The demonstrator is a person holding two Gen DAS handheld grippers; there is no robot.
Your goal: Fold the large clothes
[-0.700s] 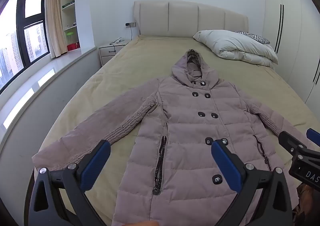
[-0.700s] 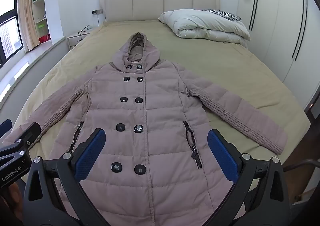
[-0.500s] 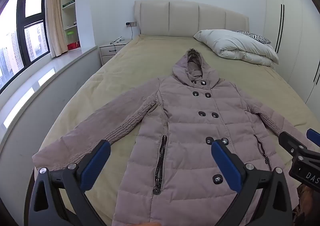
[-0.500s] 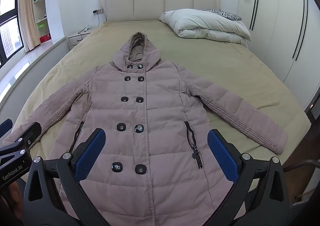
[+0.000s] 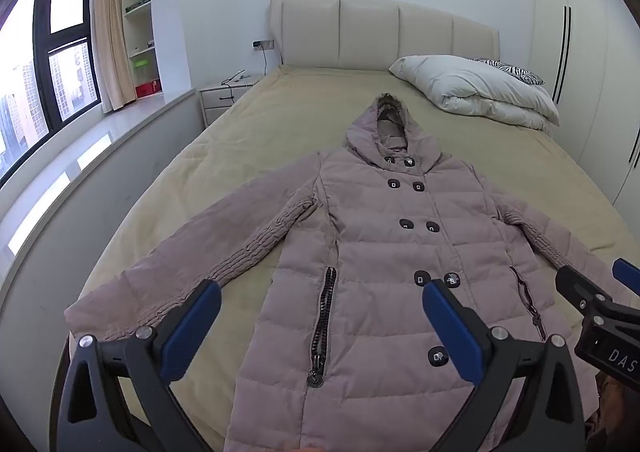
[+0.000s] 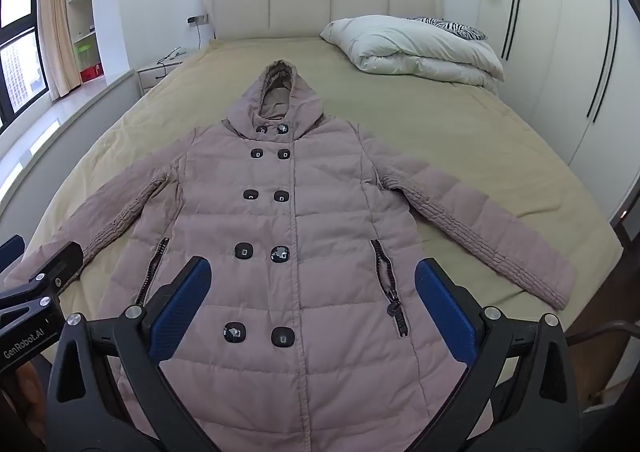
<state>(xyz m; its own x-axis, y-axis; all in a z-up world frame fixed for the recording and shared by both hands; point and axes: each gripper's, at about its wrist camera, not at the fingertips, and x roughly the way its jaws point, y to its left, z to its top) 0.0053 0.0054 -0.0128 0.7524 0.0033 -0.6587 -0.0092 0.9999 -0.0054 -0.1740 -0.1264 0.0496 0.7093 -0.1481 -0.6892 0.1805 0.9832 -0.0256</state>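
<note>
Where coat lies, beige bed, wardrobe

Our left gripper and right gripper share black angular frames, silver screws and blue textured pads; white lettering marks their sides.

A folded white duvet with a zebra-print pillow lies at the bed's far right corner, against the headboard.
</note>
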